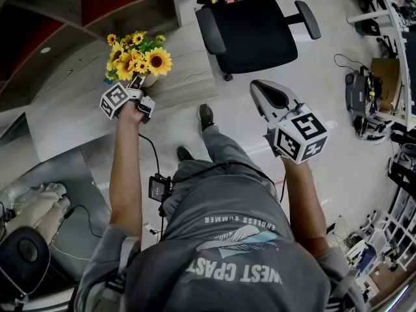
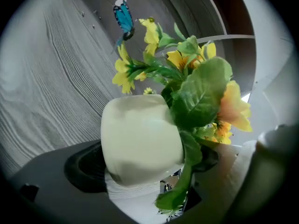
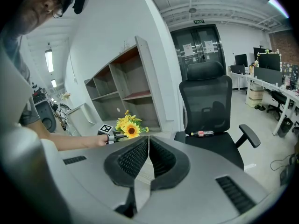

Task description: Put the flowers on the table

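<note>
We are finishing the placing step: the flowers [image 1: 138, 56] are sitting in their white pot [image 2: 140, 139] on the grey wood-grain table [image 1: 71, 109], near its front edge and well clear of the office chair [image 1: 253, 31]. The left gripper [image 1: 143, 91] is reaching in at the pot with its jaws standing wide around it. In the left gripper view the right pad is sitting clear of the pot wall with a hanging leaf [image 2: 180, 192] in the gap. The left pad is just beside the wall, and we cannot tell if it is touching. We are reading this as let go, not gripped, with the pot base seeming to rest on the table top. The right gripper [image 1: 265, 96] is hanging over the floor well apart from the table, its jaws closed on nothing.

To do this well we are judging: keep the jaws wide, back straight out along the gripper's own line, no rolling, no sideways drift. The leaf could be catching on the right jaw and dragging the pot. The pot is near the edge, so any nudge toward us is risking a tip, and the right gripper should be staying out of it
</note>
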Demonstrator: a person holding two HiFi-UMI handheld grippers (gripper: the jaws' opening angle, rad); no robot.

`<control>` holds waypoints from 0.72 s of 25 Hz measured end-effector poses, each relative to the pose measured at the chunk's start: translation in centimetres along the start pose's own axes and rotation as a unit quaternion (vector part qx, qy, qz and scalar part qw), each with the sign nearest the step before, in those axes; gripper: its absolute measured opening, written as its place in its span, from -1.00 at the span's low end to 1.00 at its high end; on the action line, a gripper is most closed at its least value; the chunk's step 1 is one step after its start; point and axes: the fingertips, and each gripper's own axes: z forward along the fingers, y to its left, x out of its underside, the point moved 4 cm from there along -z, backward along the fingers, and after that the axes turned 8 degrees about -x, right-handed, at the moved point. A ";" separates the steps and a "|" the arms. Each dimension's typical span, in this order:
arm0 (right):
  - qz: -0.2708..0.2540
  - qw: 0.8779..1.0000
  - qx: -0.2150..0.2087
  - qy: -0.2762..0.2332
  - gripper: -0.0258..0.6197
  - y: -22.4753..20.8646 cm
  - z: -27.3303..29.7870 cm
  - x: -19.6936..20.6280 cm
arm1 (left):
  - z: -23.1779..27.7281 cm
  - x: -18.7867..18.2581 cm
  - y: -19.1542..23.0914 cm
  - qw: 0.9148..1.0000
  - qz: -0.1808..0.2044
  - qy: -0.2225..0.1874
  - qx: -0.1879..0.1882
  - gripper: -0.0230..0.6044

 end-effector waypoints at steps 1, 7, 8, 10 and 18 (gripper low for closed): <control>0.001 1.000 0.000 0.000 -0.83 -0.1 0.0 -0.1 | 0.0 -0.1 -0.1 1.000 0.000 0.001 -0.001 0.65; 0.003 1.000 -0.007 0.000 -0.83 -0.4 0.1 -1.2 | -0.3 -0.5 -1.4 1.000 0.016 0.005 -0.010 0.66; 0.003 1.000 -0.008 0.000 -0.83 -0.3 0.1 -1.2 | -0.4 -0.5 -1.6 1.000 0.019 0.005 -0.010 0.66; 0.002 1.000 -0.009 0.000 -0.83 -0.2 0.2 -1.2 | -0.5 -0.6 -1.7 1.000 0.027 0.006 -0.009 0.65; 0.004 1.000 -0.015 0.002 -0.83 -0.3 -0.1 -1.8 | -1.1 -0.5 -1.8 0.997 0.065 0.018 -0.042 0.66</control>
